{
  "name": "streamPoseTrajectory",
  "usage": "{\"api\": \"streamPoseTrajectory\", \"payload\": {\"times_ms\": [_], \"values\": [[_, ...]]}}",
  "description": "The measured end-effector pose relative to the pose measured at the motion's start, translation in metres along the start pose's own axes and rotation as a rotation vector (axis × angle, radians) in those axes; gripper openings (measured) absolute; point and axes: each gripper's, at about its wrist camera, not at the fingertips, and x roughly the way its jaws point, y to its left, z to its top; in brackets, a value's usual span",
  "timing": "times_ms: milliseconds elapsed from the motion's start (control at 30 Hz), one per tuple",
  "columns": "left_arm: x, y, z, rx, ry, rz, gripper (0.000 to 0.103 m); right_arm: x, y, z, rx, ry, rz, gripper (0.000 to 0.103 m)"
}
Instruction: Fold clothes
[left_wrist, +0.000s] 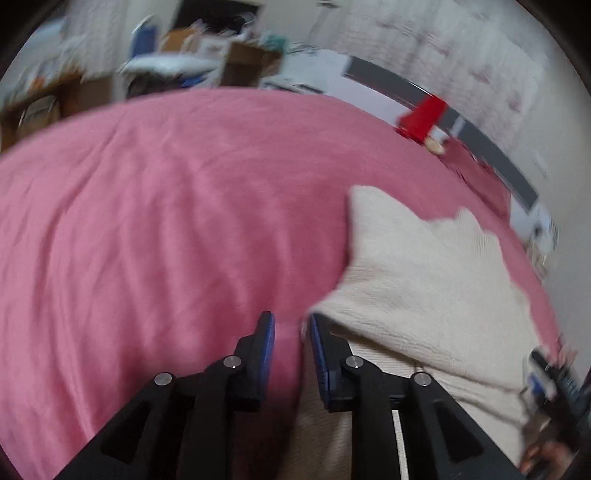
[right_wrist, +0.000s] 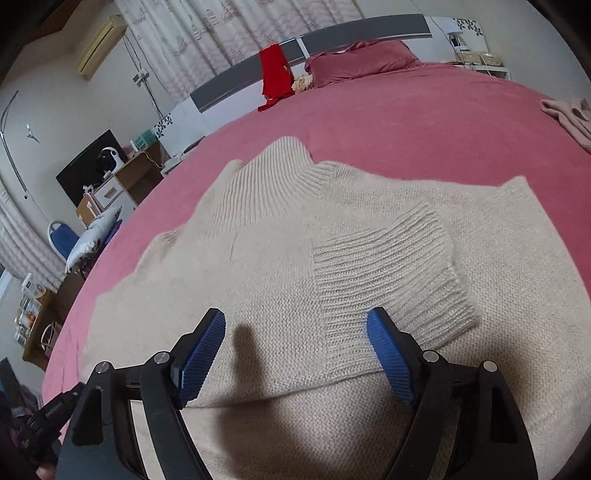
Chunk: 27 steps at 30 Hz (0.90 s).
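Spread wide, my right gripper (right_wrist: 295, 354) hovers empty over the cream sweater (right_wrist: 280, 258) lying flat on the pink bedspread (right_wrist: 424, 122), while my left gripper (left_wrist: 291, 332), narrowed, seemingly grips nothing, ready to fold.

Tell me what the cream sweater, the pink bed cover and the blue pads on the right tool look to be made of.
Cream knitted sweater: soft yarn, wool or acrylic; visible stitches, ribbed cuff and collar, slightly fuzzy.
Pink bed cover: matte woven or brushed fabric, probably cotton or microfibre; fine creases, no sheen.
Blue pads on the right tool: likely rubber or textured plastic; a fine grid pattern shows.
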Motion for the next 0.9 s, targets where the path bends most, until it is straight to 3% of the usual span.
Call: {"api": "streamPoseTrajectory", "payload": {"times_ms": [100,167,233,333,400,467,533,567,633,667,800,833,900], "values": [[-0.008,0.019,0.0,-0.087,0.016,-0.025,0.006,0.004,0.003,-0.001,-0.009,-0.021,0.008,0.084],[-0.022,0.022,0.001,-0.101,-0.026,-0.022,0.013,0.006,0.002,0.0,-0.007,-0.03,0.025,0.085],[-0.035,0.017,0.004,-0.096,-0.09,-0.093,0.015,0.007,-0.001,0.0,0.005,-0.042,0.048,0.085],[-0.044,-0.014,0.017,-0.002,-0.176,-0.218,0.017,0.007,-0.002,-0.001,0.013,-0.049,0.062,0.085],[-0.037,-0.052,0.024,0.103,-0.162,-0.311,0.018,0.007,-0.001,-0.001,0.01,-0.049,0.061,0.085],[-0.016,-0.078,0.026,0.187,-0.111,-0.332,0.018,0.008,-0.001,-0.001,0.008,-0.049,0.06,0.085],[0.01,-0.088,0.023,0.23,-0.042,-0.247,0.018,0.008,-0.001,-0.001,0.005,-0.049,0.059,0.086],[0.018,-0.08,0.023,0.2,-0.015,-0.235,0.017,0.008,0.0,-0.001,0.004,-0.049,0.059,0.086],[0.035,-0.065,0.022,0.142,0.038,-0.21,0.006,0.008,0.0,-0.001,0.001,-0.049,0.058,0.086],[0.036,-0.058,0.026,0.126,0.027,-0.181,0.002,0.008,0.0,-0.001,0.0,-0.049,0.058,0.086],[0.041,-0.028,0.04,0.048,-0.002,-0.045,0.005,0.009,0.001,-0.001,-0.005,-0.049,0.055,0.086],[0.042,-0.02,0.04,0.017,0.001,0.001,0.001,0.009,0.002,-0.001,-0.007,-0.048,0.053,0.086],[0.041,-0.003,0.039,-0.077,0.016,-0.067,0.001,0.01,0.002,-0.001,-0.01,-0.048,0.049,0.086]]}}
